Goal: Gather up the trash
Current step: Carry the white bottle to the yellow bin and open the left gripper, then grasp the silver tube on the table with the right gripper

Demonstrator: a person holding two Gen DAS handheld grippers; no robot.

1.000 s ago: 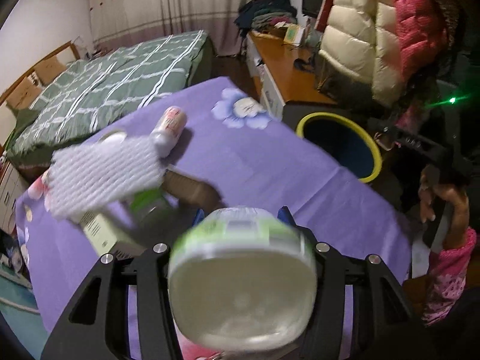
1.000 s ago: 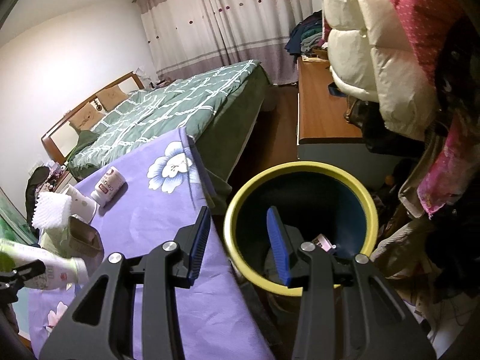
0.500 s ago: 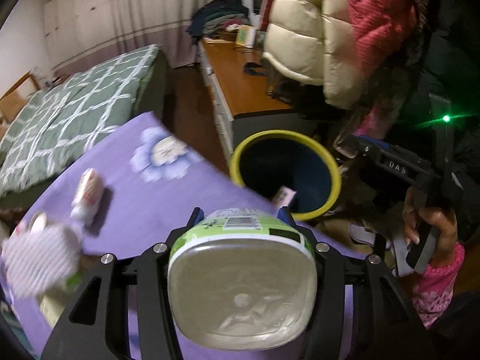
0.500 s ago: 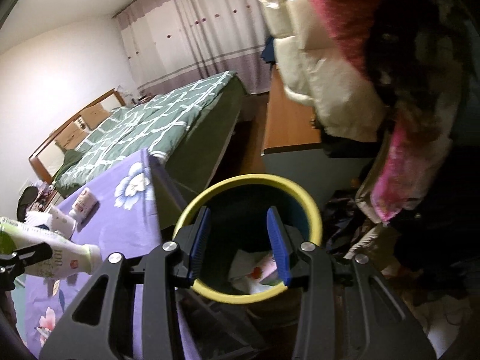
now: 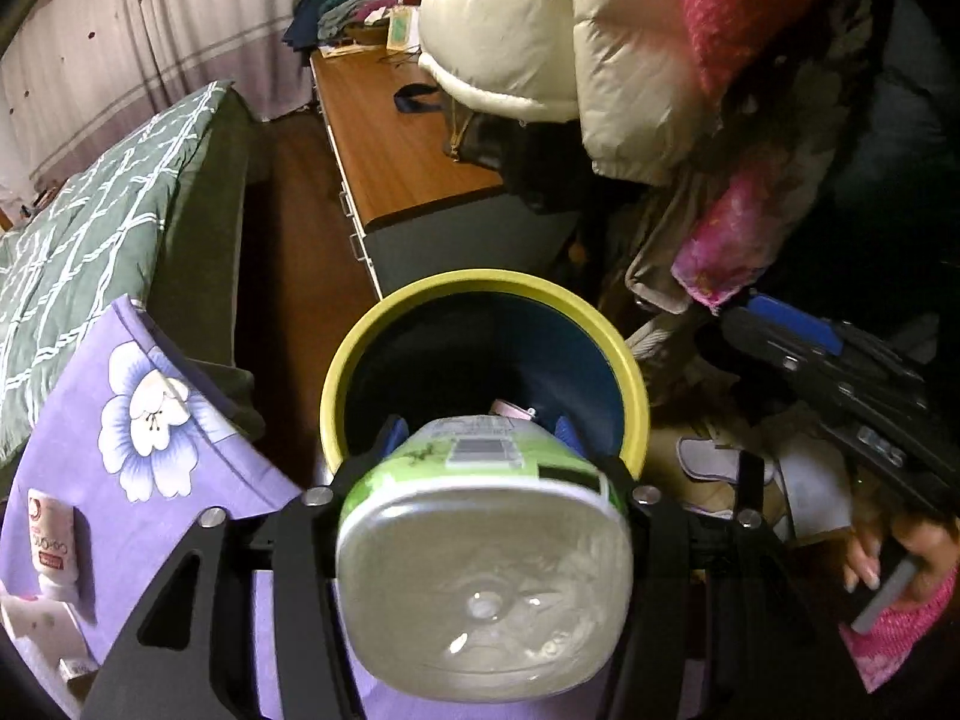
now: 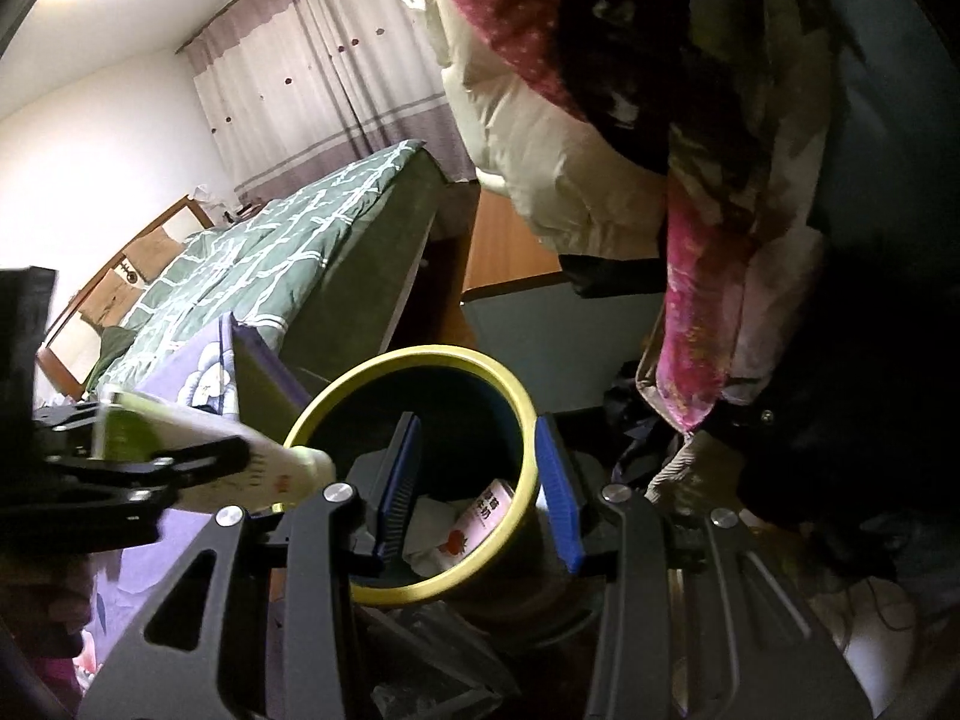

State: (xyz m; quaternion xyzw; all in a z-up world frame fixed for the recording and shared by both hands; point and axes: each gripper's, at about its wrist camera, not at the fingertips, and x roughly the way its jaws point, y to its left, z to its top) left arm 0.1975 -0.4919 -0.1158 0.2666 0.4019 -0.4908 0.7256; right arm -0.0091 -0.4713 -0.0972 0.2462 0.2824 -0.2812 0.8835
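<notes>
1. A bedroom: a bed under a green checked quilt (image 5: 90,222), a wooden-topped drawer chest (image 5: 396,144) and hanging puffy coats (image 5: 540,30) behind. In front, a table draped in purple cloth with a white flower print (image 5: 144,420).
2. The left gripper (image 5: 477,438) has the green-and-white plastic bottle with a rounded-square clear base (image 5: 486,570) between its blue-padded fingers; its jaws are opening, and whether the pads still press the bottle cannot be told. In the right wrist view the bottle's white neck points toward the bin rim.
3. The round bin with a yellow rim and dark blue inside (image 5: 636,396) stands on the floor just past the table's edge, below the bottle's neck end. It holds crumpled white paper and a small pink-and-white carton (image 6: 486,516).
4. The right gripper (image 6: 480,480) hovers over the bin mouth, jaws parted narrowly and opening, nothing between them.
5. A small white bottle with red print (image 5: 51,546) lies on the cloth, well apart from the bin.
</notes>
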